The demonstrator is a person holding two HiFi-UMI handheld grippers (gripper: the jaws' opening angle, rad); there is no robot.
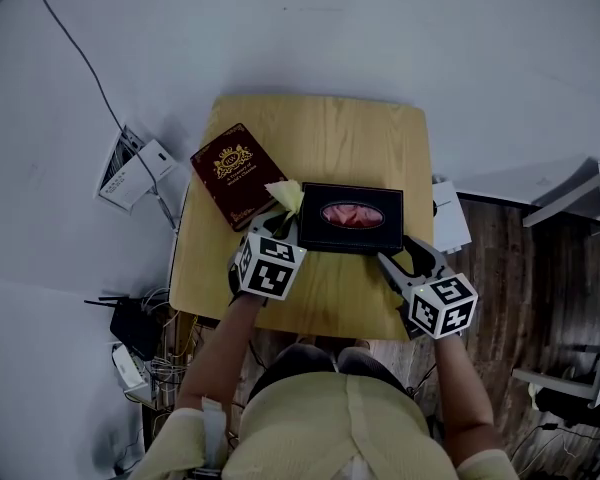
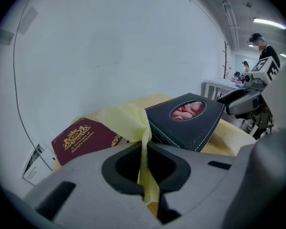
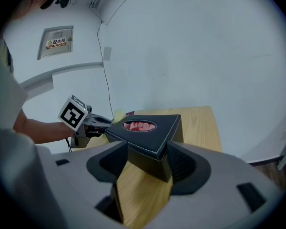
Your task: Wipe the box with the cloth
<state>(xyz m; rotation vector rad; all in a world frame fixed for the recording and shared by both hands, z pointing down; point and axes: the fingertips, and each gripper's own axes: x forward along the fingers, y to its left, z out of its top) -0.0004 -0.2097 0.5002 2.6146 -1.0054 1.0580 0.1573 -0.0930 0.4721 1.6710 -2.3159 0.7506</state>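
My left claw (image 2: pixel 145 149) is clamped on the yellow cloth (image 2: pixel 124 120), beside the black tissue box (image 1: pixel 351 218) mid-frame on the worktop (image 1: pixel 320 128). My right claw (image 3: pixel 150 148) pinches its corner; I judge a hard wipe could twist it free.

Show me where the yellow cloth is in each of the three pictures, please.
Head view: cloth left of centre, at the black box's left end.
Left gripper view: centre, pinched between the left gripper's jaws.
Right gripper view: a small yellow bit left of centre, behind the box.
Shared landmark: the black box.
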